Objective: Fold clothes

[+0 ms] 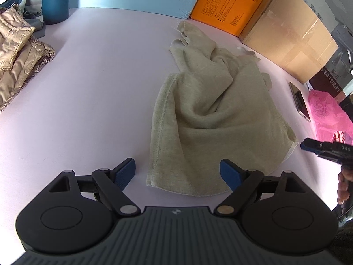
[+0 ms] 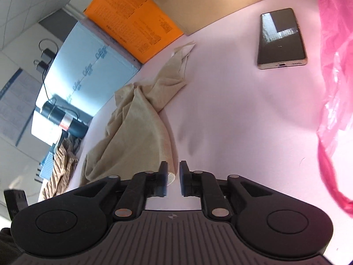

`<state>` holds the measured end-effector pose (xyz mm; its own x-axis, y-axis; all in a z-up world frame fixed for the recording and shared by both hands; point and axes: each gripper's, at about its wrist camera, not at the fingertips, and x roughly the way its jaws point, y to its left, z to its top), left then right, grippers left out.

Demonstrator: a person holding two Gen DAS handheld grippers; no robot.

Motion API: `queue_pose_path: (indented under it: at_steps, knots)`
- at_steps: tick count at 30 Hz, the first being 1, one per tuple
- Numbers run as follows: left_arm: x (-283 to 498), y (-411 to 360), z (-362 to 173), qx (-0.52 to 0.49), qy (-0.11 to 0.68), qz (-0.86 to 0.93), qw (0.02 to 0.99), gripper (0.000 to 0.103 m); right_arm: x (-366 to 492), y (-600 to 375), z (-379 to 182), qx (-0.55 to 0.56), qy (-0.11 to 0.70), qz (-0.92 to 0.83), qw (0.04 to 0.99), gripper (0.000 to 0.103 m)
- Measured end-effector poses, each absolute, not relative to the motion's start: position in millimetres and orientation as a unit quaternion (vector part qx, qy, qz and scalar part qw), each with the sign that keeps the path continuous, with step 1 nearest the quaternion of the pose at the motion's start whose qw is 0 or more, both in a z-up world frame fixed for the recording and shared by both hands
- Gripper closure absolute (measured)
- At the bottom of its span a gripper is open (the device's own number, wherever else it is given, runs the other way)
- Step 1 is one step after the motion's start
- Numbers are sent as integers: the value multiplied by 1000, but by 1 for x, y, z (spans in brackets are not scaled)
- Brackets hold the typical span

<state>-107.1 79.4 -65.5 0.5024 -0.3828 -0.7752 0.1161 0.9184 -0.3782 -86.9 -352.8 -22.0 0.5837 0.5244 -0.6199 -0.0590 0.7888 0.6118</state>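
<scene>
A crumpled beige knit garment (image 1: 211,110) lies bunched on the pale lilac counter (image 1: 99,77), its hemmed end nearest the left tongs (image 1: 177,172) and a narrow strap-like end reaching toward the orange box (image 1: 229,2) at the back. The left tongs hover just short of that hem with the blue pads spread wide and nothing between them. The right tongs (image 2: 173,181) sit at the garment's right edge; in the right wrist view the jaws stand only a little apart, with a pale corner of the garment (image 2: 132,132) showing just beyond the gap, and the pads are not pressing on it. From the left wrist view the right tongs (image 1: 308,146) appear at the far right, just beside the cloth's edge, with part of a hand (image 1: 344,185) below them. A smartphone (image 2: 281,38) lies face up on the counter to the right of the garment, well apart from it, and a pink plastic bag (image 2: 335,77) lies beyond the phone. A brown cardboard box (image 1: 286,37) stands beside the orange one. On the left edge of the counter lie a shiny tan quilted jacket (image 1: 19,61) and a dark teal container (image 1: 55,4)
</scene>
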Motion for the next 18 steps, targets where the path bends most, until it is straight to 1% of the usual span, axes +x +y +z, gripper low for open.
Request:
queue_pose_path:
  at_steps: [1,4,7,11,12,13,14,15,16,17,18]
  knots:
    - [-106,81,-65,-149,478,-143,854,21,-85,-346,-22,258,424,180,849,69]
    - [-106,82,-65,-159,478,-141,852,21,-78,-328,-25,219,426,201,854,69]
    - [-108,81,-64,-158,479,-145,851,22,-70,-314,-26,187,422,215,861,63]
    - [-112,75,-63,-151,481,-164,848,23,-60,-310,-30,178,413,219,866,62]
    - [-113,74,-63,-149,480,-165,849,33,-58,-310,-30,180,413,219,865,62]
    - [-114,74,-63,-147,479,-168,849,46,-57,-309,-30,178,416,220,864,63]
    - [-114,73,-63,-144,481,-168,848,79,-57,-309,-29,176,419,222,863,65]
    - [-115,73,-64,-142,484,-169,847,99,-56,-311,-29,183,426,226,857,71]
    - [-115,73,-65,-140,486,-169,846,99,-56,-313,-30,194,435,232,848,90]
    - [-117,74,-64,-140,481,-172,848,99,-56,-315,-33,208,444,236,839,96]
    - [-118,74,-62,-140,476,-176,850,99,-58,-317,-35,227,450,241,830,96]
